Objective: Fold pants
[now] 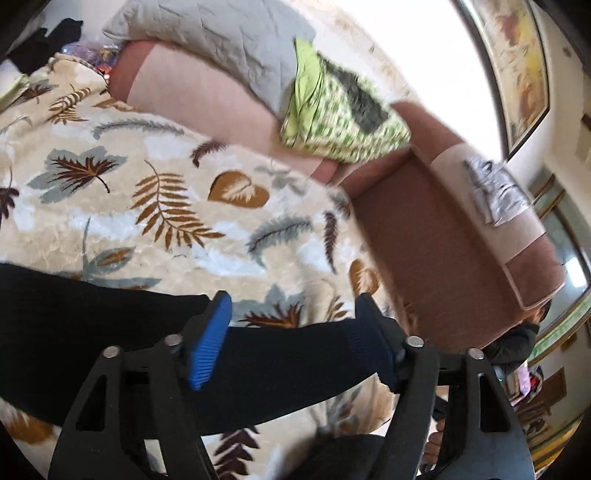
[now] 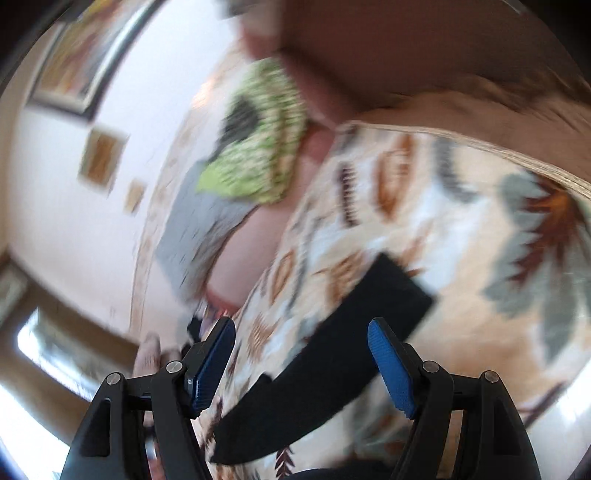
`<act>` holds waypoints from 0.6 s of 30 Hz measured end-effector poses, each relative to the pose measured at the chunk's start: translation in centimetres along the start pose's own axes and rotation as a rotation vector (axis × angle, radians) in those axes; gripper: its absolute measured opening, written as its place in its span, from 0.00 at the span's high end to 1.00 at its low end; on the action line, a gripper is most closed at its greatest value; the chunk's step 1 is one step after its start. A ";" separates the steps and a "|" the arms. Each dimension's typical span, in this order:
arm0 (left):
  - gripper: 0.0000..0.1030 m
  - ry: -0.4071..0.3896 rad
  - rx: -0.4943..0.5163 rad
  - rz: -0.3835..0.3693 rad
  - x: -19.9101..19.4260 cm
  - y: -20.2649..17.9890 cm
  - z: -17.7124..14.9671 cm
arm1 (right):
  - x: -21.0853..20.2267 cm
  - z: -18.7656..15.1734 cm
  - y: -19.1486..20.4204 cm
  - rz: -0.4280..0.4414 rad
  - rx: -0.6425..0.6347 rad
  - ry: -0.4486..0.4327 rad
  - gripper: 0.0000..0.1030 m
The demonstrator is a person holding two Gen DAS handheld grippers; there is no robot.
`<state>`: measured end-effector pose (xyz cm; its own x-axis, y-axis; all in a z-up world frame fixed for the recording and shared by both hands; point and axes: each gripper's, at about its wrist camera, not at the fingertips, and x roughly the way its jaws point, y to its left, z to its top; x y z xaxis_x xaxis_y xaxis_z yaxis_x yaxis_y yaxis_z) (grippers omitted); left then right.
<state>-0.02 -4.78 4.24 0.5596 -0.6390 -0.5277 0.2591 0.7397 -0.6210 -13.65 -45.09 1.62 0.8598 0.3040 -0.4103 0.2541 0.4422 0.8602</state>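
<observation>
A leaf-patterned blanket (image 1: 155,206) covers the bed, with the black pants (image 1: 280,362) lying across it. One pant leg runs between the fingers of the left gripper (image 1: 295,339), whose jaws are spread and not pressing it. The right gripper (image 2: 301,363) is spread too, above a pant leg (image 2: 332,350). The right wrist view is badly blurred, and the pants are cut off at the frame edges.

A cream blanket (image 1: 155,206) printed with brown and grey leaves and ferns covers the bed. Behind it runs a pink sofa (image 1: 443,229), with a grey quilted cover (image 1: 221,33) draped over its back and a green patterned cloth (image 1: 340,122) heaped beside that. A folded grey-and-white cloth (image 1: 495,192) lies on the sofa arm. A framed painting (image 1: 517,70) hangs on the white wall.
</observation>
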 end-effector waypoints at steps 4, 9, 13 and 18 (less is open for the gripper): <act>0.32 0.014 0.048 0.063 2.7 0.1 -2.3 | 1.2 2.2 -4.9 -0.011 0.199 0.059 0.29; 0.32 0.033 0.101 0.093 4.6 -1.0 -3.3 | 4.7 2.3 -8.4 -0.017 0.330 0.210 0.29; 0.32 0.103 0.129 0.081 6.0 -0.3 -3.8 | 6.3 2.8 -7.3 -0.051 0.236 0.245 0.26; 0.32 0.139 0.045 0.038 6.5 1.8 -3.5 | 7.3 3.0 -7.0 -0.061 0.193 0.245 0.23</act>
<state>1.33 -8.32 -2.36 0.4559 -0.6313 -0.6274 0.2770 0.7705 -0.5741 -7.80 -48.47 -6.51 0.7142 0.4861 -0.5036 0.4016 0.3048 0.8636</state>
